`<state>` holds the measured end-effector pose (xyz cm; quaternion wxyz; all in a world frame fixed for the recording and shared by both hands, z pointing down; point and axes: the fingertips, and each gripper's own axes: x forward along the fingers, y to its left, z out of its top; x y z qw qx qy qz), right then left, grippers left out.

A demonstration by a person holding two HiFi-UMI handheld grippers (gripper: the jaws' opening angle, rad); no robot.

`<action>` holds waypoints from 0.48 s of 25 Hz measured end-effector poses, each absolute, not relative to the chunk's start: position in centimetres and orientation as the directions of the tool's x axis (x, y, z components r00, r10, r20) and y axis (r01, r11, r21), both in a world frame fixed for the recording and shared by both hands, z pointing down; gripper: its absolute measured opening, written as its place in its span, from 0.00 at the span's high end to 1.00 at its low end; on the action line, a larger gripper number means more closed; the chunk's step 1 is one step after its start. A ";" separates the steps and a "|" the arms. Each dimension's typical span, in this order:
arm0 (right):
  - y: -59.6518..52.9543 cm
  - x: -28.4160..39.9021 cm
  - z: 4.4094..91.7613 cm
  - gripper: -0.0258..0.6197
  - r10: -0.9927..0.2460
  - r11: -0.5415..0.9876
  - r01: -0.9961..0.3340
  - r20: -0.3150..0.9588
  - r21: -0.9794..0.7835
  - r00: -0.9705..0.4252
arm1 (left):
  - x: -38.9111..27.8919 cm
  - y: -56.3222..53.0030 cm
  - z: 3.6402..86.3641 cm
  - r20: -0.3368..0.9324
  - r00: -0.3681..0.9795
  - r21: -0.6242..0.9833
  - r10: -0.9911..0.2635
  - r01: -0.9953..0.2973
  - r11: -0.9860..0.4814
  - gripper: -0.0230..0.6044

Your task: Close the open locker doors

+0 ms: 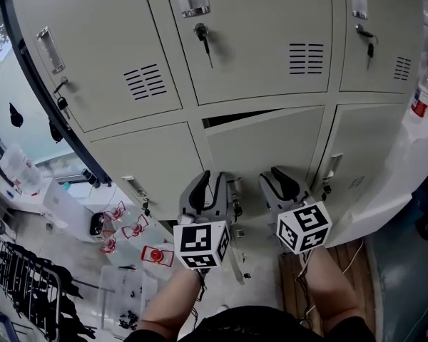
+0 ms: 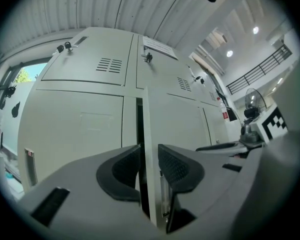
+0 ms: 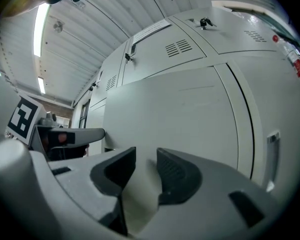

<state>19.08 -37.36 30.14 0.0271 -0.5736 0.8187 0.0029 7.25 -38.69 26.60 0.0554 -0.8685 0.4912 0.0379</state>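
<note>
The lower middle locker door (image 1: pixel 264 148) stands slightly ajar, with a dark gap along its top edge. My left gripper (image 1: pixel 212 179) is at that door's left, free edge. In the left gripper view the door's edge (image 2: pixel 146 119) runs between the jaws of the left gripper (image 2: pixel 149 156); a dark slit shows between the edge and the left pad (image 2: pixel 122 169), so the gripper is open. My right gripper (image 1: pixel 282 175) is beside it, in front of the same door. The right gripper (image 3: pixel 146 160) points at the door's flat face (image 3: pixel 180 119), open, with nothing between its jaws.
Shut grey lockers surround the ajar one: the upper middle door (image 1: pixel 257 41) with a key in it, the lower left door (image 1: pixel 143 159) and the lower right door (image 1: pixel 371 148). Clear plastic boxes (image 1: pixel 128 262) and a black rack (image 1: pixel 21 283) stand on the floor at left.
</note>
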 end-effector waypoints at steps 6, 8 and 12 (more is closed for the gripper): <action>-38.5 19.2 30.3 0.78 -0.938 0.346 -0.938 -0.042 -0.030 -0.344 | 6.4 -38.9 26.9 -0.119 0.503 -0.059 -0.856 -0.864 -0.500 0.77; -38.9 19.3 30.2 0.78 -0.938 0.345 -0.938 -0.042 -0.032 -0.343 | 6.1 -38.9 27.0 -0.116 0.500 -0.060 -0.858 -0.866 -0.496 0.77; -39.5 19.4 30.3 0.78 -0.940 0.341 -0.939 -0.041 -0.036 -0.339 | 5.5 -38.6 27.3 -0.108 0.493 -0.065 -0.863 -0.870 -0.489 0.76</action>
